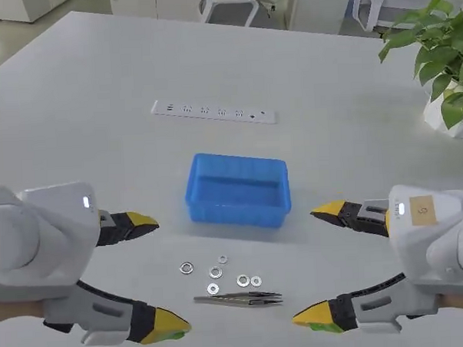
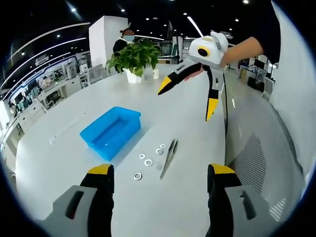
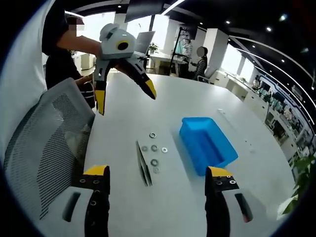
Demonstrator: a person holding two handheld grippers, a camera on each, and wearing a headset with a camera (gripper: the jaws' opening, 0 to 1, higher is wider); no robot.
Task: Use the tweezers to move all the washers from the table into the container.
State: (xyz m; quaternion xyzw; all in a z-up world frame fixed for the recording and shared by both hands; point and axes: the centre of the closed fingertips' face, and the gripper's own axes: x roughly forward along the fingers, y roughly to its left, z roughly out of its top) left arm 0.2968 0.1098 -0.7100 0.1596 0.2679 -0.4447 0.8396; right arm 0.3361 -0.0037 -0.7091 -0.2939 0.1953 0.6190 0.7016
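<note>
Metal tweezers [image 1: 238,298] [image 2: 169,156] [image 3: 143,163] lie flat on the white table near its front edge. Several small steel washers [image 1: 217,275] [image 2: 148,161] [image 3: 154,153] are scattered just beyond them. Behind the washers stands an empty blue container [image 1: 237,189] [image 2: 111,130] [image 3: 207,143]. My left gripper [image 1: 159,274] [image 2: 159,176] [image 3: 125,92] hovers open to the left of the washers. My right gripper [image 1: 321,262] [image 3: 157,177] [image 2: 186,100] hovers open to their right. Neither touches anything.
A white power strip [image 1: 213,112] lies on the table [image 1: 98,102] beyond the container. A potted green plant [image 1: 441,57] [image 2: 133,59] stands at the far right. A mesh office chair [image 3: 54,138] [image 2: 256,158] sits at the near table edge. People stand far off.
</note>
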